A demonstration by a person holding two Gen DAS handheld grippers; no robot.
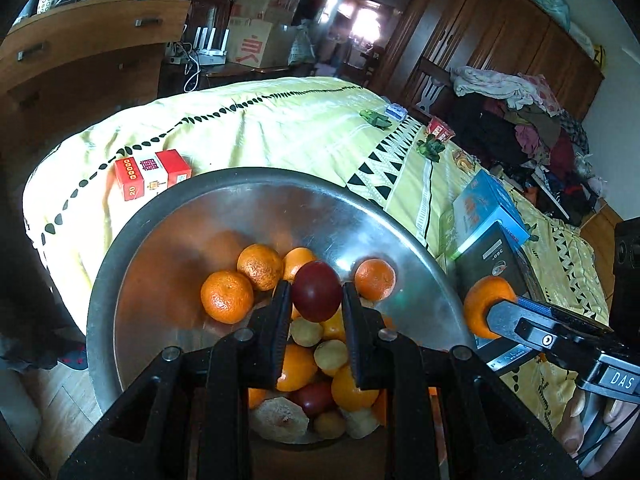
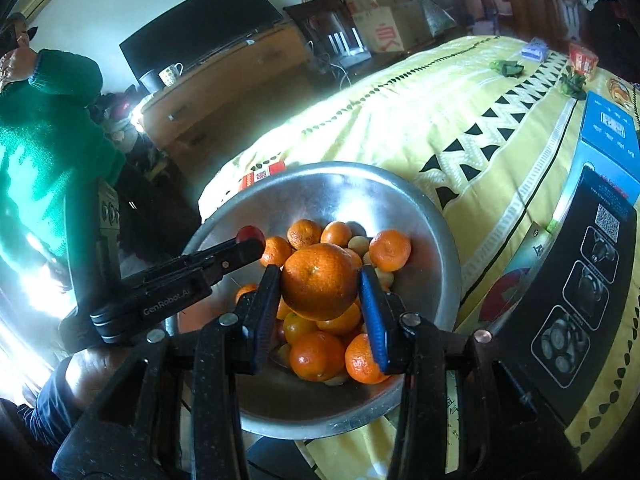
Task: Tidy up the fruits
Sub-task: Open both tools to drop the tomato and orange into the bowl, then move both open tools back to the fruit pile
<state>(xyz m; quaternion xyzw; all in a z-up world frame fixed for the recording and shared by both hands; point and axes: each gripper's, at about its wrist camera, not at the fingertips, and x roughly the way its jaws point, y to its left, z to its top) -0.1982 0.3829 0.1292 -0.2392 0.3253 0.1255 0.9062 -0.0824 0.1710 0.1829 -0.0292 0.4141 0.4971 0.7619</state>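
a: where was all the fruit?

b: most of it sat in the big metal bowl (image 1: 168, 240). the bowl stood on the near edge of the bed (image 1: 280, 128), on the yellow cover. oranges, small yellow fruits and a dark red one were piled in the low side of the bowl, because the bowl leaned that way.

a: what did the left tongs (image 1: 316, 296) hold?

b: they were closed part way on a red fruit (image 1: 317, 297). one finger pressed each side of it, so it could not roll out. it hung just above the pile in the bowl.

a: and the right tongs (image 2: 320, 282)?

b: they were closed part way too, on a big orange (image 2: 319, 282). it was wider than the red fruit, so the fingers stood further apart. it hung above the bowl as well.

a: why one fruit in each?

b: i think each kind was meant to go to its own place. both fruits were clear of the pile, so the picking looked done. the sorting looked barely begun, since the bowl was full.

a: what else was near the bowl?

b: a red box (image 1: 152, 174) lay on the bed behind the bowl. a blue box (image 1: 490, 210) and a black box (image 2: 592, 280) lay to the right of the bowl.
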